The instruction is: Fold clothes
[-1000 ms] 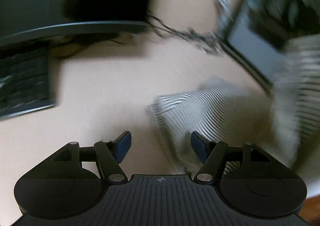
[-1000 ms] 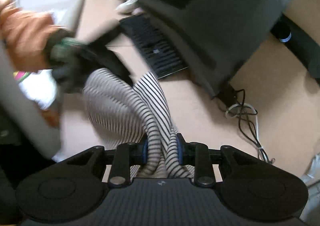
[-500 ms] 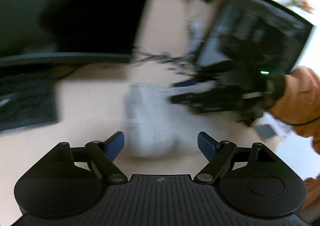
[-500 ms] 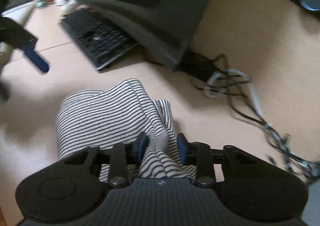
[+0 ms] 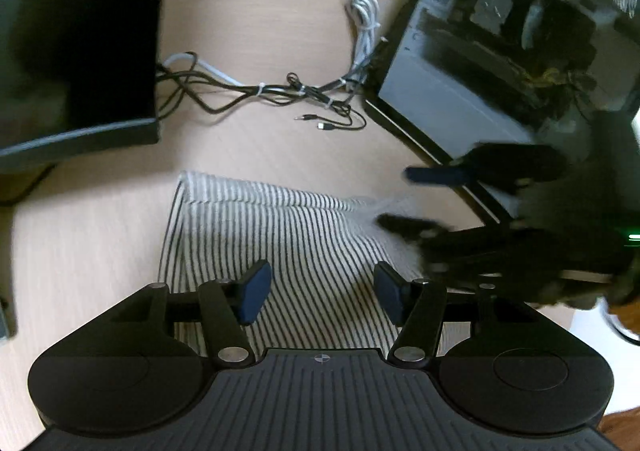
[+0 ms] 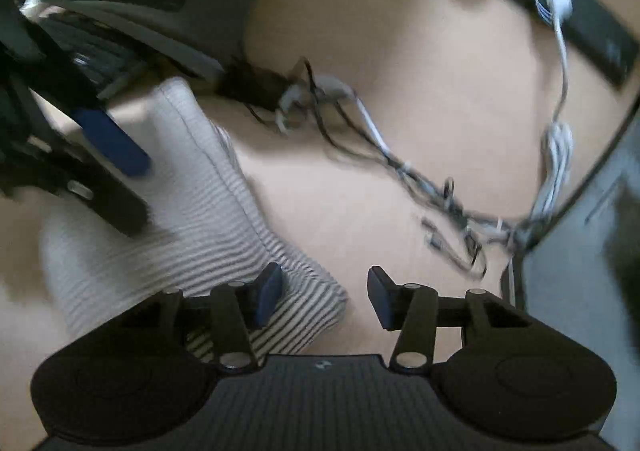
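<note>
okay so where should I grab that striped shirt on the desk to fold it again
Probably the near right corner of the striped shirt: it lies flat with that edge free on the desk. Slide the open right hand-held gripper in low from the right; cables crowd the far side.

Tangled cables [image 5: 280, 93] on a pale wooden desk [image 5: 92, 235], between a monitor [image 5: 76, 35] and an open computer case [image 5: 512, 51].

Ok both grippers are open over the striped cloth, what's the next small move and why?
Probably lower the left gripper and pinch the striped cloth beneath it to start another fold: its jaws are open, and the right gripper is open too, holding nothing.
</note>
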The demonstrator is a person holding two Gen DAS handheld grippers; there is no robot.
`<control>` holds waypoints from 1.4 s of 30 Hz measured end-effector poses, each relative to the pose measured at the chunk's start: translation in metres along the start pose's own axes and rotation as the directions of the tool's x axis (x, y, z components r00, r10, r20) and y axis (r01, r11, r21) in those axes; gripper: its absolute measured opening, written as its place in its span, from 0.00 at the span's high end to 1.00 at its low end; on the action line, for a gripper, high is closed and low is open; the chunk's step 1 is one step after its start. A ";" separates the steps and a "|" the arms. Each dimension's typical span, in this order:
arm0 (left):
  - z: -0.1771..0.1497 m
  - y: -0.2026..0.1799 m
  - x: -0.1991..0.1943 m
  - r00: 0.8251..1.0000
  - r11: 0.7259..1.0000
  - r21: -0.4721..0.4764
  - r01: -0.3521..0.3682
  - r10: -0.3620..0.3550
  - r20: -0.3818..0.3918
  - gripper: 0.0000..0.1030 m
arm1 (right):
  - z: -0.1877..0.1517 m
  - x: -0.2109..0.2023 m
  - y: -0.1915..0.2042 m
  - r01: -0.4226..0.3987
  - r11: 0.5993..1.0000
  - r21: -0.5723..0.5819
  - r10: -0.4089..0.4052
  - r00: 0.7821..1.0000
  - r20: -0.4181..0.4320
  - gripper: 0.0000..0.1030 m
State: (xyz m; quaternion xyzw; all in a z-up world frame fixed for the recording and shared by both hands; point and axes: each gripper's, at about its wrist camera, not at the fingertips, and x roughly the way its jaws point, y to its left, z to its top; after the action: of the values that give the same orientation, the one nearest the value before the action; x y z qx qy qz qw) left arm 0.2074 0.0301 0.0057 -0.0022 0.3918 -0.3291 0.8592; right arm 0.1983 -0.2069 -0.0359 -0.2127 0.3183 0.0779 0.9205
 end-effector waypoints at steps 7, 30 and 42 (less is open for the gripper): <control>0.010 0.001 -0.008 0.998 0.999 -0.014 -0.047 0.047 0.033 0.39 | 0.004 -0.003 -0.028 -0.049 0.981 0.187 0.043 0.998 0.039 0.50; -0.033 -0.024 0.021 0.959 0.964 -0.116 0.239 -0.253 -0.130 0.02 | -0.049 -0.040 -0.042 -0.117 0.724 0.680 0.249 0.963 -0.099 0.41; -0.011 -0.012 -0.056 0.927 0.925 -0.060 0.376 -0.374 0.035 0.02 | 0.010 -0.075 -0.037 0.088 0.888 0.450 -0.127 0.990 0.056 0.20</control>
State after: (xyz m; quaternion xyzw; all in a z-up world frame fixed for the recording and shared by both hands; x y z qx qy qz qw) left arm 0.1662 0.0556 0.0387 -0.1089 0.3847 -0.4741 0.7844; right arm 0.1550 -0.2360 0.0301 -0.0095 0.2765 -0.0395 0.9601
